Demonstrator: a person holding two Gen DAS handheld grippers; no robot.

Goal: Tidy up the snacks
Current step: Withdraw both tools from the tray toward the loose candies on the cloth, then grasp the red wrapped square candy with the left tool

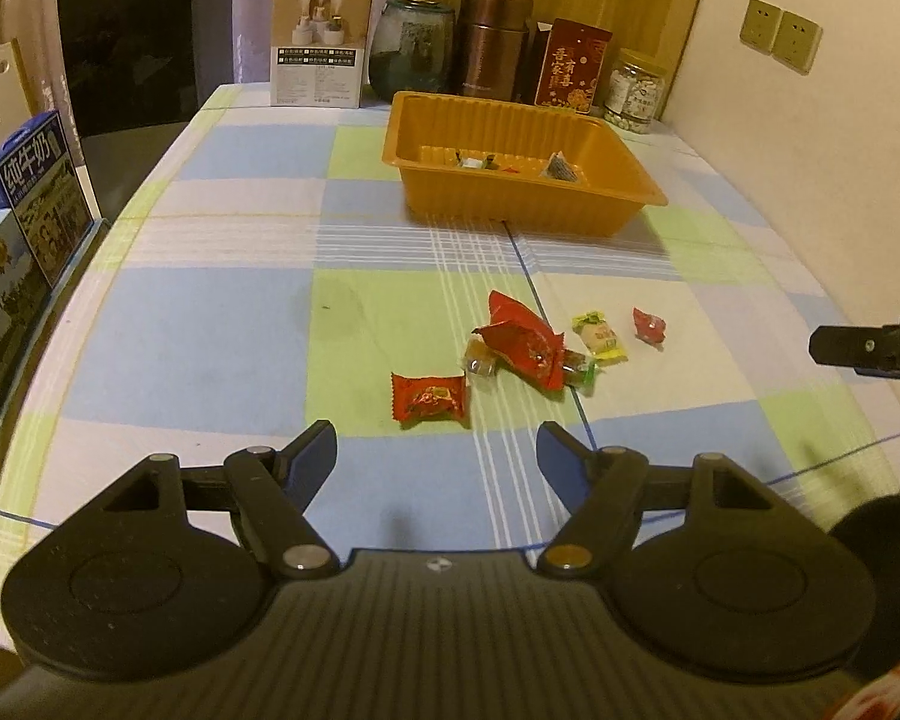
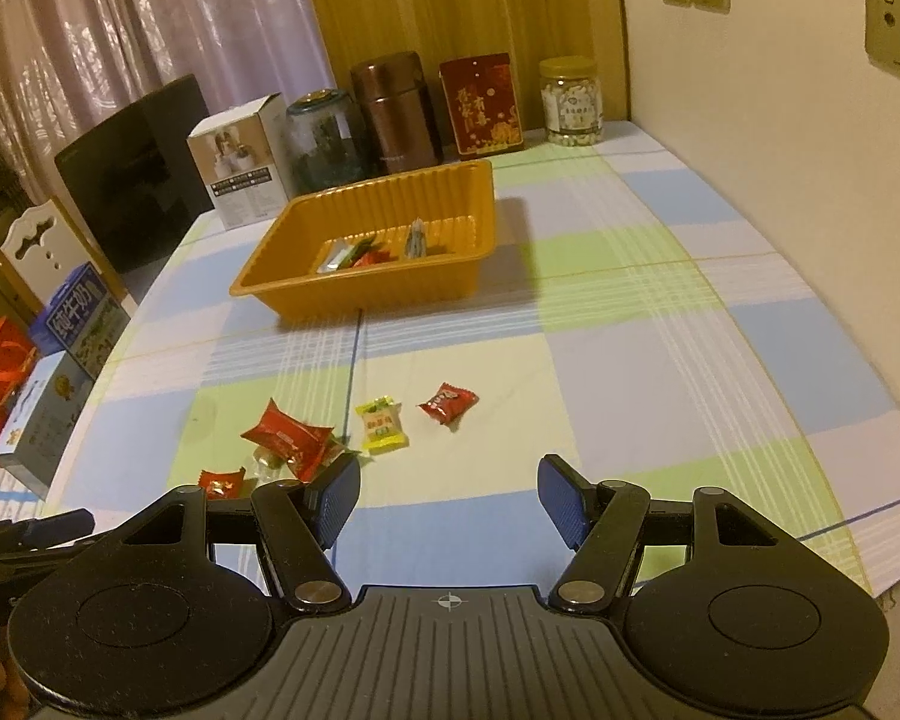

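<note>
Several wrapped snacks lie loose on the checked tablecloth: a square red packet (image 1: 430, 397) (image 2: 221, 482), a heap of bigger red wrappers (image 1: 525, 343) (image 2: 290, 435), a yellow-green candy (image 1: 599, 336) (image 2: 380, 424) and a small red candy (image 1: 648, 326) (image 2: 447, 404). Behind them an orange plastic tray (image 1: 600, 210) (image 2: 270, 276) holds a few snacks. My left gripper (image 1: 437, 453) stands open just short of the square red packet, nothing between its fingers. My right gripper (image 2: 449, 498) is open too, empty, nearer than the yellow-green and small red candies.
At the table's back stand a white box (image 1: 318, 42), a glass jar (image 1: 413, 48), a brown canister (image 1: 491, 42), a red tin (image 1: 570, 63) and a jar of nuts (image 1: 633, 90). Milk cartons (image 1: 30, 180) sit off the left edge. A wall (image 1: 810, 180) runs along the right.
</note>
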